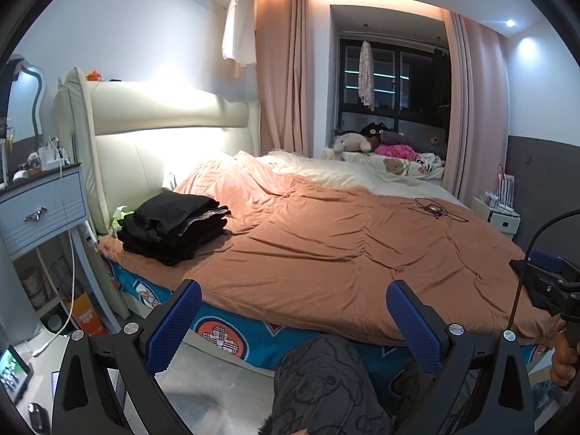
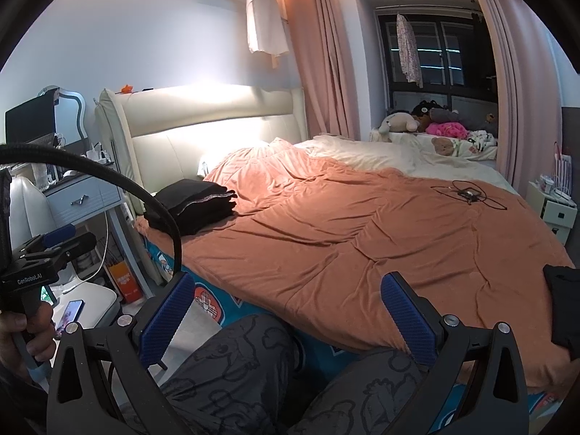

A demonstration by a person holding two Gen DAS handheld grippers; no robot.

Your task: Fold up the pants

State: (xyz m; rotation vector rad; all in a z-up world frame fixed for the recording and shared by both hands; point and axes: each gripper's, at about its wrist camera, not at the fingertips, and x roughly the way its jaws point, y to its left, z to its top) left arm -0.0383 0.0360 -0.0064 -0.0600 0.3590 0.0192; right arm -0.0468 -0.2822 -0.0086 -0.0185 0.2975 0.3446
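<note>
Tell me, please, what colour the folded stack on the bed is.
Black; the folded stack shows best in the left wrist view.

Black grippers (image 1: 293, 322), blue textured pads (image 1: 174, 326)

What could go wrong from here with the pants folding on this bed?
1. The stack of folded black clothes sits close to the bed's near edge by the headboard; a nudge might tip it off.
2. The tangled black cable lies on the orange duvet and could snag spread fabric.
3. Both the left hand-held gripper and right hand-held gripper are open and empty; the dark garment lies at the right edge.
</note>
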